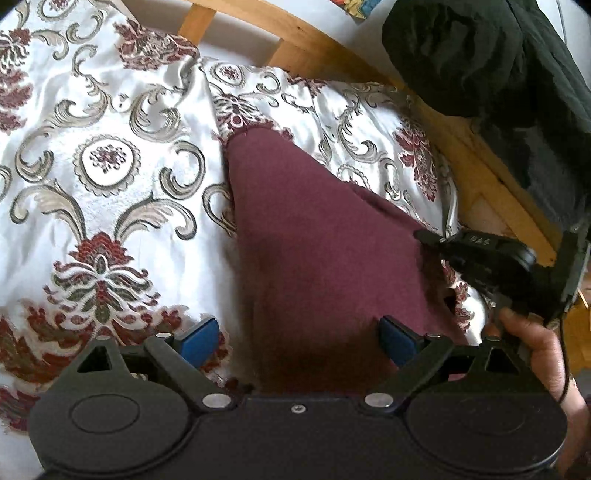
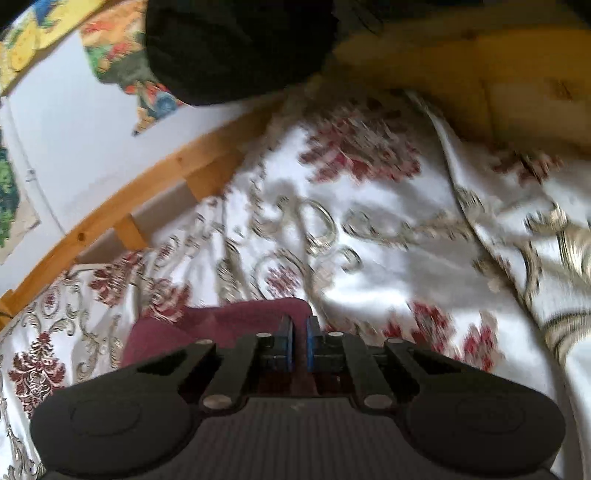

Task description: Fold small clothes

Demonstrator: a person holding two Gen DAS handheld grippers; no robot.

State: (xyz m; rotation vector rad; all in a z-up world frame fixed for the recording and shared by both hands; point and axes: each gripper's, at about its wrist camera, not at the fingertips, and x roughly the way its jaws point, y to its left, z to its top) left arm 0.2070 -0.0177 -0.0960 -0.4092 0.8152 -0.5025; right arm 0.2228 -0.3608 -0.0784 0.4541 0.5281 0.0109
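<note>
Maroon cloth [image 1: 314, 236], soft and fleecy, lies on the patterned satin bedspread [image 1: 110, 155]. Left hand-held gripper [image 1: 299, 339] hovers low over its near end, blue pads spread wide. Right hand-held gripper [image 2: 299, 345], gripped by a bare hand [image 1: 532, 343], pinches the cloth's right edge.

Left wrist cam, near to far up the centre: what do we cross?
Open left gripper → maroon cloth lying between its blue pads → white floral-patterned bedspread → light wooden bed frame rail → white wall at the top edge.
</note>
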